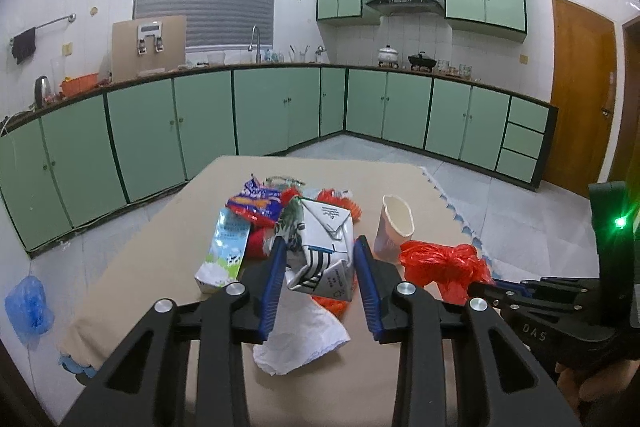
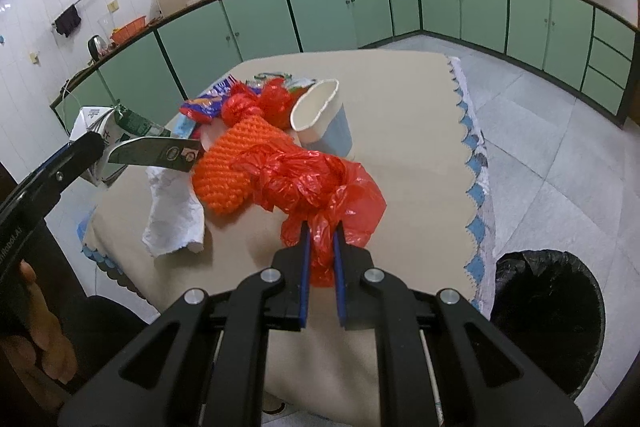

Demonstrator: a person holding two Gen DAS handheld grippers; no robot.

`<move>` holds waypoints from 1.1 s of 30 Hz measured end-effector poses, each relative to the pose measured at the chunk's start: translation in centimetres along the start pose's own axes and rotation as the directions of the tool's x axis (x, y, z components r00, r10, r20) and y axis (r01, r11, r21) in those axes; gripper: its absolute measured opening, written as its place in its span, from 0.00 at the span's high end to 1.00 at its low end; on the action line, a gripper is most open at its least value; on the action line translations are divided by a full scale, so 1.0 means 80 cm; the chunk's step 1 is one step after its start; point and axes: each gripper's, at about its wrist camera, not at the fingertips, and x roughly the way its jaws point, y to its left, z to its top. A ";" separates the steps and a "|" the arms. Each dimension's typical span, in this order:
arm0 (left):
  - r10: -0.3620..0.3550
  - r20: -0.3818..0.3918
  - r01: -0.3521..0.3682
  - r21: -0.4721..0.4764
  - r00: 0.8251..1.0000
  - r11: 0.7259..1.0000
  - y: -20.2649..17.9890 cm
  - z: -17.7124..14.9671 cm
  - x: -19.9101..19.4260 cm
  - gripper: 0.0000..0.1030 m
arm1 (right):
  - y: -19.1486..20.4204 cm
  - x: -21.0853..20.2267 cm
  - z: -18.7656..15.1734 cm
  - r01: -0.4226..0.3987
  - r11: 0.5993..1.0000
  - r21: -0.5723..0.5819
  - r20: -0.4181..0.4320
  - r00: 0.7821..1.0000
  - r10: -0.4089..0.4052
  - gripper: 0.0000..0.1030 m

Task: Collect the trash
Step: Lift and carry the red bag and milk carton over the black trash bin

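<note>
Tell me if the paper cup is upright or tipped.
Tipped: the paper cup leans on the table, its open mouth tilted sideways; the inside looks empty.

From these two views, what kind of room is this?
A home kitchen, most likely: green base cabinets under a long counter, a sink faucet by the window, and a range hood above pots on a stove.

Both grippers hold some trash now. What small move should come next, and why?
Probably carry the right gripper sideways to the black-lined bin beside the table. Its jaws pinch the red plastic bag, and the bin stands open close on that side. The left gripper clamps the crumpled white carton and could follow.
</note>
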 end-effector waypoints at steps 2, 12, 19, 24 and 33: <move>-0.004 0.005 0.004 0.002 1.000 1.000 0.000 0.003 -0.004 0.67 | 0.001 -0.005 0.001 -0.002 1.000 0.000 0.010 1.000 0.002 0.91; -0.061 0.045 0.060 0.028 0.997 0.998 -0.026 0.020 -0.025 0.67 | -0.012 -0.046 0.003 0.028 0.999 0.018 0.056 0.998 -0.029 0.91; -0.131 0.047 0.127 0.070 0.990 0.989 -0.065 0.027 -0.031 0.67 | -0.041 -0.084 -0.001 0.083 0.995 0.060 0.087 0.992 -0.088 0.91; -0.178 0.046 0.173 0.100 0.983 0.980 -0.097 0.029 -0.033 0.67 | -0.076 -0.114 -0.013 0.137 0.984 0.112 0.101 0.984 -0.148 0.91; -0.290 0.027 0.283 0.155 0.957 0.947 -0.169 0.028 -0.027 0.67 | -0.143 -0.168 -0.043 0.246 0.947 0.206 0.112 0.956 -0.272 0.91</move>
